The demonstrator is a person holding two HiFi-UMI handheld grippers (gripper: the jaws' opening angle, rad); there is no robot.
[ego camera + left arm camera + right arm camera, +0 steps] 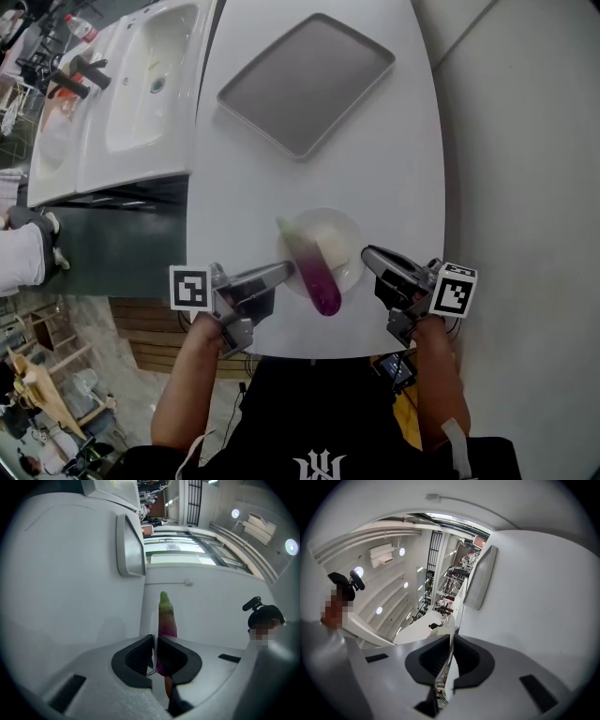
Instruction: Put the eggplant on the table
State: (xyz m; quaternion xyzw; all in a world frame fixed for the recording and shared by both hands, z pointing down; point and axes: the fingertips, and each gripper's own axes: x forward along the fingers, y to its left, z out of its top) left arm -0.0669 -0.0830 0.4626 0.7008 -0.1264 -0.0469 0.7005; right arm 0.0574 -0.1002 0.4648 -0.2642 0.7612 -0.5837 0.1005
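We see the left claw (154, 641) closed on the thin rim of a round translucent plate (339, 232), the rim pinched edge-on between its dark pads. The right claw (451, 641) is clamped the same way on the opposite rim, so the plate sits between the two. On the plate lies the eggplant (314, 267), slanted. Its green stem end points away from the person and its purple end reaches over the near rim. We cannot tell whether the plate rests on the white surface (384, 150) or hangs just above it. Further out on the same surface, well apart from the plate, a grey rectangular tray (305, 82) lies flat. Beyond the surface's left edge stands a white sink (122, 112).
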